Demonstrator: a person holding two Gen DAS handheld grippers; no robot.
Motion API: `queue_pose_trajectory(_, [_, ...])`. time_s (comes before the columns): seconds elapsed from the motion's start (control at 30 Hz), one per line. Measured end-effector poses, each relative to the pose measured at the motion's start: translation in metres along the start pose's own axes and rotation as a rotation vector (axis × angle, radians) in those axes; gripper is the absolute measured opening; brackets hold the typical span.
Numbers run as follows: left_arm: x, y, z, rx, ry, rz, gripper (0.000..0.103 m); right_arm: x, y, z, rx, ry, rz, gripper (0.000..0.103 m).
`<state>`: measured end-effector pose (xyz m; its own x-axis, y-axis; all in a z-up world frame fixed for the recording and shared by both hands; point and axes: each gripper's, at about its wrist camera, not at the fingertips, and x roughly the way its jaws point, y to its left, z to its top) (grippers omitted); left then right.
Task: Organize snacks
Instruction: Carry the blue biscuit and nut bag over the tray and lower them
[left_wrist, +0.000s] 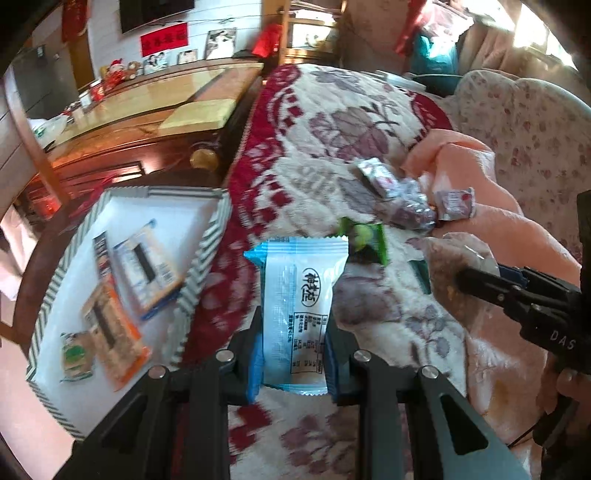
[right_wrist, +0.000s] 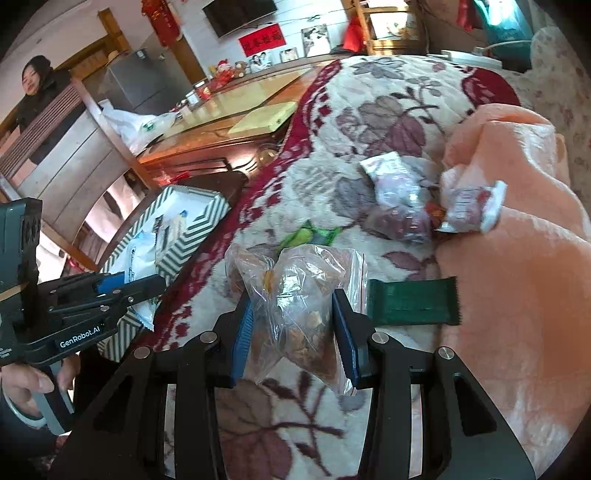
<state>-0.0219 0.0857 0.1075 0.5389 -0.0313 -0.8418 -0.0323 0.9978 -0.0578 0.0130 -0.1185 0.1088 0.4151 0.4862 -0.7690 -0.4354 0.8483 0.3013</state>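
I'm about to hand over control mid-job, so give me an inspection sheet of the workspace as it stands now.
Surface: floral red-and-cream blanket, peach fleece blanket bunched at its right.
Job's things: white tray with striped rim holding three snack packs; light-blue-and-white snack packet; clear zip bag of brown snacks; dark green wrapper; lime green wrapper; silvery-red packets.
Clutter: nothing seen.
Grippers: left gripper shut on the packet; right gripper shut on the zip bag.
Cables: nothing seen.
Surroundings: wooden table; seated onlooker.

Bright daylight, window glare, blurred fisheye edges.
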Motion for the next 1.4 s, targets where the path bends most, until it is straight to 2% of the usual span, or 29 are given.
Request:
queue_pose_trajectory(0.53, [0.000,0.094,-0.023,-0.123,0.019,0.111,0.029,0.054,0.079,0.010,-0.144,0.097,0.082,0.040])
queue_pose_trajectory(1.03, [0.001,0.150,-0.032,-0.202,0.028,0.164,0.029,0.081,0.136,0.029,-0.247,0.127,0.119,0.040])
queue_pose_trajectory(1.4, [0.013,0.194,-0.036,-0.284,0.054,0.197,0.029,0.123,0.195,0.051,-0.368,0.175,0.157,0.040])
